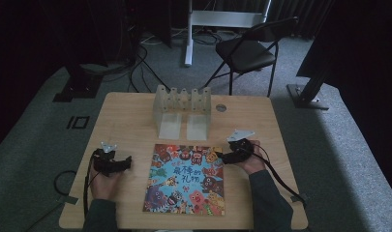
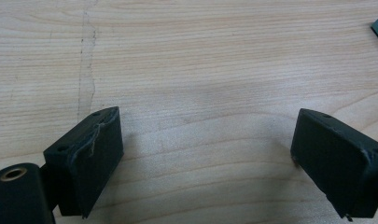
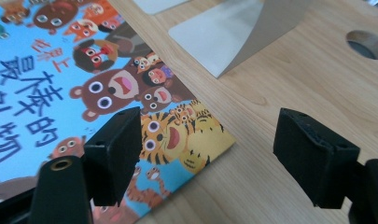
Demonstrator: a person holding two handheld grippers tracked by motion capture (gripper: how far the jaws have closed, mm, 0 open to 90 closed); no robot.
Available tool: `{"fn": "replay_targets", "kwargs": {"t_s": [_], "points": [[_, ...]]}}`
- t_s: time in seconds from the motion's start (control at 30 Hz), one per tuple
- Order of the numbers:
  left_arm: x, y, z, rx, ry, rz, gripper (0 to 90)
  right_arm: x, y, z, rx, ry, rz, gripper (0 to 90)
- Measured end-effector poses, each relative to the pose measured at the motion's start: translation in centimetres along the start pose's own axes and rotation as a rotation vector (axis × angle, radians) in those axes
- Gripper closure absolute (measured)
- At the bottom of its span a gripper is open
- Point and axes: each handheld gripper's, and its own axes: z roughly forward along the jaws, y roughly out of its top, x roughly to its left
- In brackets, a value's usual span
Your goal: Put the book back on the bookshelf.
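A picture book (image 1: 186, 179) with a blue cover full of cartoon animals lies flat on the wooden table (image 1: 130, 121), near its front edge. My right gripper (image 1: 224, 157) hovers at the book's upper right corner, open; its jaws straddle that corner (image 3: 196, 140) without touching it. My left gripper (image 1: 128, 163) rests left of the book, open over bare wood (image 2: 205, 140) with nothing between its jaws. A translucent book stand (image 1: 182, 111) with upright dividers sits behind the book; its base plate (image 3: 214, 37) lies just past the right gripper.
A round cable hole (image 1: 221, 108) is in the table right of the stand. A black folding chair (image 1: 247, 50) and cables stand on the floor beyond the far edge. Cables trail from both grippers off the front corners.
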Motion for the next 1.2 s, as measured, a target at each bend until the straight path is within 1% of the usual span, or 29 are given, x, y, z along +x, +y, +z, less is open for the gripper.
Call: {"fn": "replay_targets", "kwargs": {"t_s": [0.07,0.13,0.2,0.33,0.47,0.53,0.6,0.63,0.7,0.8,0.87,0.9,0.93,0.97,1.0,1.03,1.1,1.13,1.2], "points": [[0.0,0.0,0.0,-0.006,0.009,-0.010,13.1,-0.1,0.0,0.7,0.006,0.015,-0.003,21.6],[0.0,0.1,0.0,-0.004,0.008,-0.007,13.3,-0.3,-0.1,1.4,0.010,0.041,0.009,21.1],[0.0,0.1,0.1,-0.004,0.005,-0.004,13.3,-0.4,-0.3,2.1,0.026,0.040,0.009,21.0],[0.0,0.2,0.1,-0.003,-0.001,0.000,13.2,-0.5,-0.6,3.2,0.049,0.060,0.005,20.9],[0.0,0.3,0.1,0.004,-0.003,0.001,13.7,-0.6,-0.9,4.0,0.062,0.065,0.023,20.9],[-0.2,0.3,-0.2,0.012,-0.011,0.009,18.4,-0.7,-1.0,4.3,0.067,0.070,0.023,21.0],[-0.4,0.5,-0.5,0.024,-0.021,0.022,30.6,-0.7,-1.1,4.5,0.071,0.081,0.030,21.2],[-0.6,0.5,-0.6,0.024,-0.029,0.032,34.9,-0.7,-1.1,4.6,0.075,0.084,0.035,21.1],[-1.0,0.5,-0.7,0.019,-0.039,0.055,35.5,-0.8,-1.2,4.6,0.075,0.088,0.044,21.1],[-2.0,0.7,-1.4,-0.005,-0.068,0.105,34.6,-0.8,-1.2,4.7,0.071,0.100,0.054,21.2],[-3.0,0.9,-1.9,-0.003,-0.087,0.153,28.7,-0.9,-1.2,4.8,0.070,0.112,0.063,21.3],[-3.0,0.9,-1.9,-0.003,-0.087,0.153,28.4,-0.9,-1.2,4.9,0.069,0.120,0.072,21.5],[-4.1,0.8,-2.4,-0.022,-0.115,0.196,25.7,-1.0,-1.2,5.0,0.068,0.127,0.077,21.3],[-4.6,0.8,-2.6,-0.024,-0.129,0.214,24.4,-1.0,-1.2,5.0,0.069,0.127,0.081,21.4],[-5.1,0.8,-2.7,-0.029,-0.146,0.224,23.0,-1.0,-1.2,4.9,0.069,0.127,0.082,21.3],[-5.6,0.7,-2.8,-0.037,-0.158,0.237,18.9,-1.0,-1.2,5.0,0.069,0.128,0.081,21.2],[-6.4,0.6,-3.1,-0.046,-0.189,0.259,17.0,-1.0,-1.3,5.0,0.072,0.130,0.088,21.0],[-6.8,0.4,-3.3,-0.060,-0.209,0.261,16.1,-1.0,-1.3,5.0,0.071,0.131,0.091,20.7],[-7.6,0.1,-3.7,-0.066,-0.272,0.266,16.1,-1.0,-1.4,5.0,0.069,0.139,0.102,20.7]]}}
